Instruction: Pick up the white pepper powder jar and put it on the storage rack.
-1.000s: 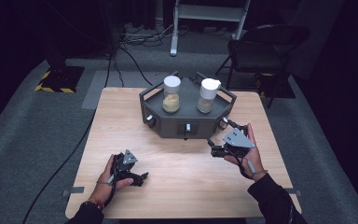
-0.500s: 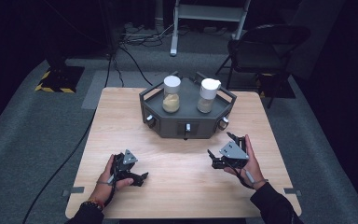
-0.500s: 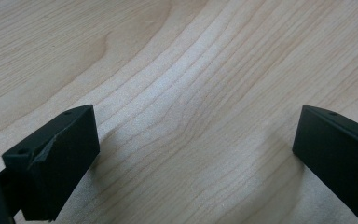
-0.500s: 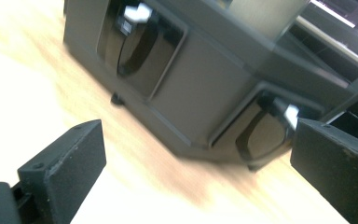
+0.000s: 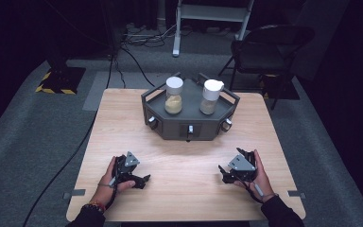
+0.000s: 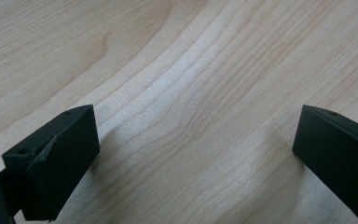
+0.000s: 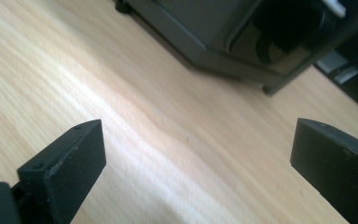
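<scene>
The left tool (image 5: 141,180), black with a grey three-cornered plate on top, is held low over the light wooden bench (image 5: 123,123) near its front edge, jaws pointed toward the right tool. In the left gripper view (image 6: 193,158) its jaws are spread wide, with only bare wood grain between them; nothing is gripped.

Ahead of the left tool and to its right, at the far middle of the bench, a dark grey six-sided tray unit (image 5: 170,125) with small knobs on its front faces is seen. Two clear jars stand upright in it, side by side and apart: a white-capped jar of tan powder (image 5: 174,95) toward the left tool's side, and a white-lidded jar with darker contents (image 5: 210,97) toward the right tool's side.

The right tool (image 5: 227,176), of the same build, is held low over the bench near the front edge, well apart from the left tool, jaws pointed toward it. In the right gripper view (image 7: 198,163) its jaws are spread wide and empty; a corner of the tray unit (image 7: 205,32) is seen beyond them, well clear of the jaws.
</scene>
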`<action>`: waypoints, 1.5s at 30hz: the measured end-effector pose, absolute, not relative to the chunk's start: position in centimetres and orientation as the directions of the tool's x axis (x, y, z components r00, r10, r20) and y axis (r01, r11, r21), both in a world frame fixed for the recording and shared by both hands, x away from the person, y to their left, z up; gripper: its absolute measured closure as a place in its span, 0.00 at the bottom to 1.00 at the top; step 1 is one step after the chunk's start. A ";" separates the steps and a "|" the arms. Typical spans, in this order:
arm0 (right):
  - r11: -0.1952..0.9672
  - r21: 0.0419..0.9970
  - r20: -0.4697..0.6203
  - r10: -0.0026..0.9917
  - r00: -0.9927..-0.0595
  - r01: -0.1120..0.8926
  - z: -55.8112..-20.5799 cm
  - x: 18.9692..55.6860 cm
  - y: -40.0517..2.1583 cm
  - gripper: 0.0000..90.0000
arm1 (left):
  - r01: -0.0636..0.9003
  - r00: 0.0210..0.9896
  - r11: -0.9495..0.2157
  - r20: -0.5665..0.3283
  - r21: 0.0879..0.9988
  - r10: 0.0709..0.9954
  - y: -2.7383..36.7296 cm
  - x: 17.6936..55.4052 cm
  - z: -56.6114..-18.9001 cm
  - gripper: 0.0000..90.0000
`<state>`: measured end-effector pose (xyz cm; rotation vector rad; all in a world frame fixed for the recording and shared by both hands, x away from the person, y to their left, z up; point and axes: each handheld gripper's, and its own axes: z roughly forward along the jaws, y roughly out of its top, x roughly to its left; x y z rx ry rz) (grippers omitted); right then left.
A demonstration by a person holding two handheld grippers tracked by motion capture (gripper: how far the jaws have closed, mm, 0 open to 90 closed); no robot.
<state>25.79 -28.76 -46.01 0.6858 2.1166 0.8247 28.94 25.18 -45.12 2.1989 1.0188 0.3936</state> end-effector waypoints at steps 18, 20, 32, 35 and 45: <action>0.520 0.738 -0.241 0.799 -0.551 0.430 -45.8 27.5 -32.7 0.03 | 0.556 0.652 -0.470 -0.008 0.685 0.758 25.2 29.0 -45.1 0.00; 0.491 0.743 -0.205 0.814 -0.544 0.455 -45.8 27.8 -33.2 0.02 | 0.555 0.653 -0.471 -0.008 0.686 0.757 25.2 29.0 -45.1 0.00; 0.384 0.717 -0.013 0.842 -0.539 0.582 -45.2 30.4 -36.2 0.00 | 0.554 0.654 -0.470 -0.010 0.687 0.756 25.1 29.1 -45.1 0.00; 0.386 0.717 -0.013 0.841 -0.542 0.581 -45.2 30.5 -36.2 0.00 | 0.554 0.654 -0.470 -0.011 0.687 0.756 25.1 29.1 -45.2 0.00; 0.387 0.717 -0.013 0.839 -0.543 0.580 -45.2 30.5 -36.3 0.00 | 0.554 0.655 -0.472 -0.010 0.686 0.755 25.1 29.1 -45.1 0.00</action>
